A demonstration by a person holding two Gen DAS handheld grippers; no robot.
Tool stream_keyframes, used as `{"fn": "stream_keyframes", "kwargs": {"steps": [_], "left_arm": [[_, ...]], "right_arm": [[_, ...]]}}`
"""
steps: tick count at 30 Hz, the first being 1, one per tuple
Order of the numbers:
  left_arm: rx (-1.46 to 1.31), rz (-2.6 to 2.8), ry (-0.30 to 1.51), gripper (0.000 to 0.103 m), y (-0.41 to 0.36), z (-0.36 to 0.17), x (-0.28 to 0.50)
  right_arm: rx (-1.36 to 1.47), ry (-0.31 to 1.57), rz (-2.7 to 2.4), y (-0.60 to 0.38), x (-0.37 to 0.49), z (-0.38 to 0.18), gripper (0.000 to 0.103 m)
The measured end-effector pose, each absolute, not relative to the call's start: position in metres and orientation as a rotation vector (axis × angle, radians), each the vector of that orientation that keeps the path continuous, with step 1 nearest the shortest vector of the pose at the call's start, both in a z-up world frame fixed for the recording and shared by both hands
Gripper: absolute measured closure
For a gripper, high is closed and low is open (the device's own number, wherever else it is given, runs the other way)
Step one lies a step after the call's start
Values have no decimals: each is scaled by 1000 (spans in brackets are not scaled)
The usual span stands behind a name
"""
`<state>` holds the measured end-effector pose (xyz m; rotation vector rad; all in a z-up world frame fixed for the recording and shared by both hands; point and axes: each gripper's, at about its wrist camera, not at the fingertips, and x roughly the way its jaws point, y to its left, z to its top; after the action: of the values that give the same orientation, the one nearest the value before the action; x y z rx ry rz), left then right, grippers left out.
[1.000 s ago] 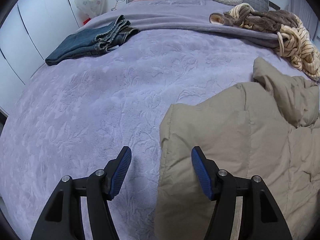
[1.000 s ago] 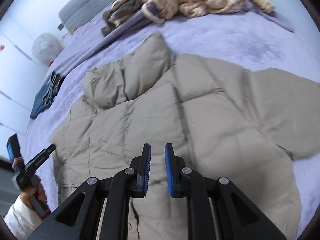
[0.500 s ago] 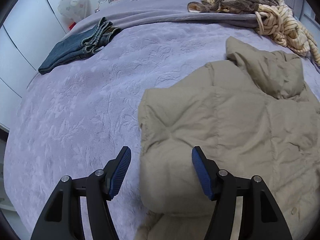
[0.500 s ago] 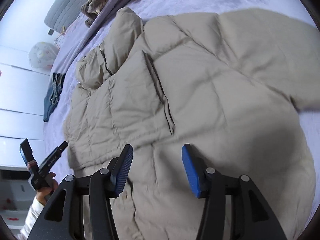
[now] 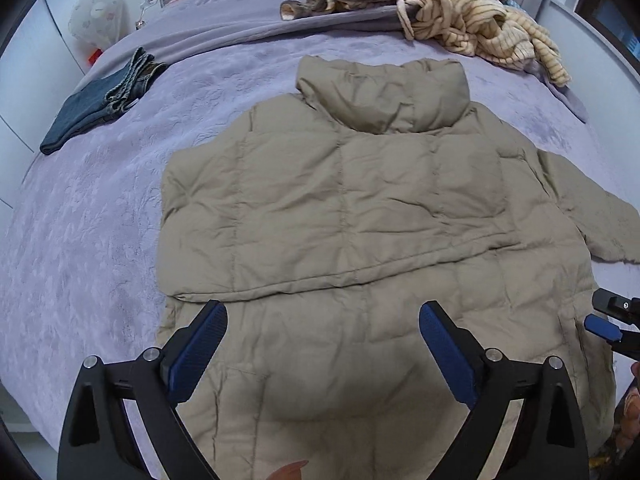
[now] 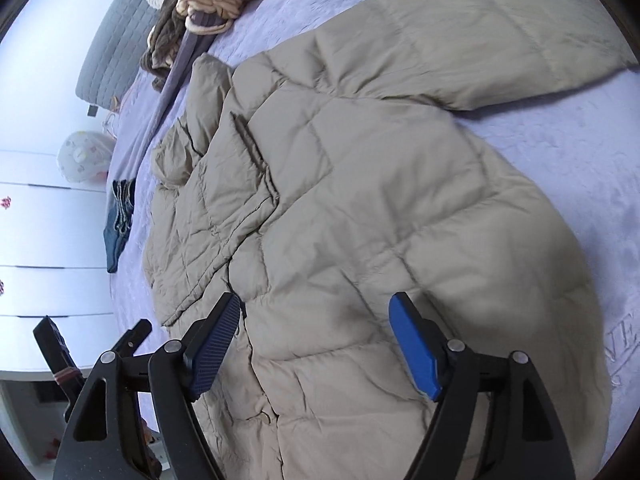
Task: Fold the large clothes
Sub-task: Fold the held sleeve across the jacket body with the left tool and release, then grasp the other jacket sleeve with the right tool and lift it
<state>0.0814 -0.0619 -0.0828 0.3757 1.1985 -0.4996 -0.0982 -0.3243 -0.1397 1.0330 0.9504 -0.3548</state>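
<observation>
A beige puffer jacket lies spread on the purple bed cover, collar at the far end. One side panel with its sleeve is folded over the body, while the other sleeve lies stretched out. My left gripper hovers over the jacket's near part, its jaws opening wide with nothing between them. My right gripper hangs above the hem near the front seam, jaws also opening and empty. It shows in the left wrist view as the right gripper at the right edge.
Folded blue jeans lie at the far left of the bed. A heap of striped and brown clothes sits at the far end by a grey cushion. White cupboard doors stand to the left.
Both grippers drew back toward the jacket's near end, so more of the jacket shows. The right jaws went from nearly shut to wide, and the left jaws widened too.
</observation>
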Motion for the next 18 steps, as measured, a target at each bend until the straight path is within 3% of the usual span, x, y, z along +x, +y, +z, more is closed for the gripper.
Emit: {"fn": "stream_keyframes", "kwargs": {"steps": [5, 9, 18], "left_arm": [[397, -544, 1228, 6, -98, -80, 50], [407, -547, 1259, 6, -121, -79, 31], [406, -541, 1334, 6, -160, -91, 11]], "right_arm": [[1083, 915, -367, -344, -127, -139, 20], [1098, 881, -377, -361, -149, -136, 0], [1140, 811, -436, -418, -191, -135, 0]]}}
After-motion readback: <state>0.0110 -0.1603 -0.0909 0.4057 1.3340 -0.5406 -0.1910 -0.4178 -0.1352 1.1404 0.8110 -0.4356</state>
